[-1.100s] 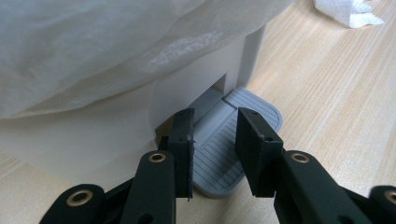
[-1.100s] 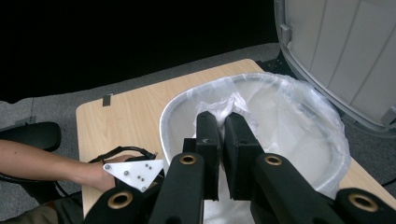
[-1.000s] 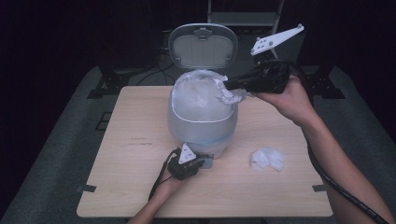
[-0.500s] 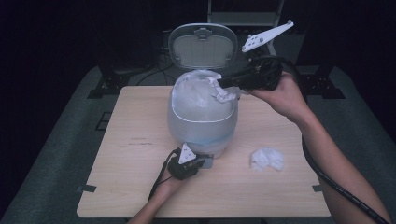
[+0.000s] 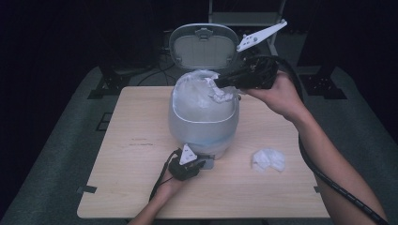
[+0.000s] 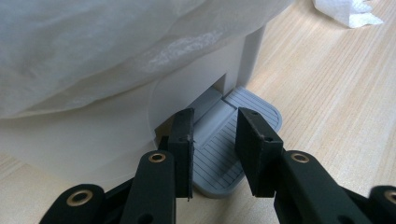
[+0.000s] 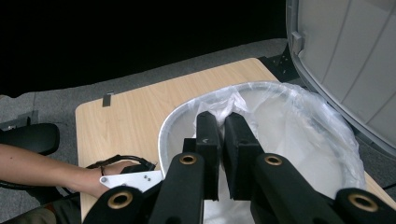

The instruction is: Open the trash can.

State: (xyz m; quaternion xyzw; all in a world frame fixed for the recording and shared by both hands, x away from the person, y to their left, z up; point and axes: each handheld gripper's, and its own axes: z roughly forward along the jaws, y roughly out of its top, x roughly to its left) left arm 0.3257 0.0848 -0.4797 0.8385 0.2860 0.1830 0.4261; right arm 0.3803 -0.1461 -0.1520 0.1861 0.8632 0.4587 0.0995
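A pale pedal bin (image 5: 204, 124) lined with a clear plastic bag (image 7: 317, 121) stands mid-table, its lid (image 5: 202, 47) raised. My right gripper (image 5: 219, 84) hangs over the bin's right rim, shut on a crumpled white tissue (image 5: 221, 95); in the right gripper view the jaws (image 7: 223, 126) are close together above the bag. My left gripper (image 5: 195, 164) rests low at the bin's front. Its open jaws (image 6: 217, 137) sit on the grey ribbed pedal (image 6: 224, 154), nothing between them.
A second crumpled tissue (image 5: 268, 159) lies on the wooden table (image 5: 126, 154) to the bin's right, also at the top of the left gripper view (image 6: 348, 11). Dark floor and black stands surround the table. The right gripper's cable (image 5: 328, 178) trails along the forearm.
My right gripper has carried the tissue leftward and slightly lower, from beside the rim to over the bin's opening. The left gripper has stayed on the pedal and the lid is still up.
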